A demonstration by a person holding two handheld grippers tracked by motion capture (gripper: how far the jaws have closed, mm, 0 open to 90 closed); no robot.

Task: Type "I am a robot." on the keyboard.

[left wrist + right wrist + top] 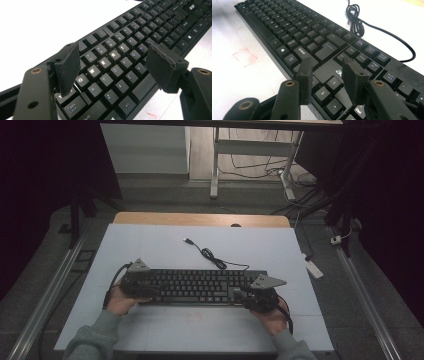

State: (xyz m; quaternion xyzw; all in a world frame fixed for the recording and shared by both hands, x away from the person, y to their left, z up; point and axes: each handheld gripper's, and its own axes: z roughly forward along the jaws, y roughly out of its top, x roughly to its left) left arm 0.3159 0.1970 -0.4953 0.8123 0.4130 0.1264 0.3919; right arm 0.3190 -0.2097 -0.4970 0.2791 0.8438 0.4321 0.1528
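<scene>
You had a black full-size keyboard (200, 286) lying flat on the white table (165, 250), its long side running across in front of you, near the table's front half. Its keycaps were dark with pale legends; the left gripper view showed Q, W, E, R and the Caps Lock key, and the right gripper view showed the arrow keys, a pale logo above them and the number pad's corner. Its black cable (210, 254) left the far edge, ran through a small bundled coil and ended in a plug lying loose on the table beyond the keyboard.

Your left gripper (134, 282) sat at the keyboard's left end, and your right gripper (260, 295) at its right end, each held in a hand with a grey sleeve. In the left gripper view the jaws stood wide apart above the letter keys, with the Q-to-C block between them; the left pad (68, 67) hung just over the Tab corner, and whether it touched the keys you could not tell. In the right gripper view the jaws were parted more narrowly, with the arrow keys and the logo patch showing through the gap, gripping nothing.
</scene>
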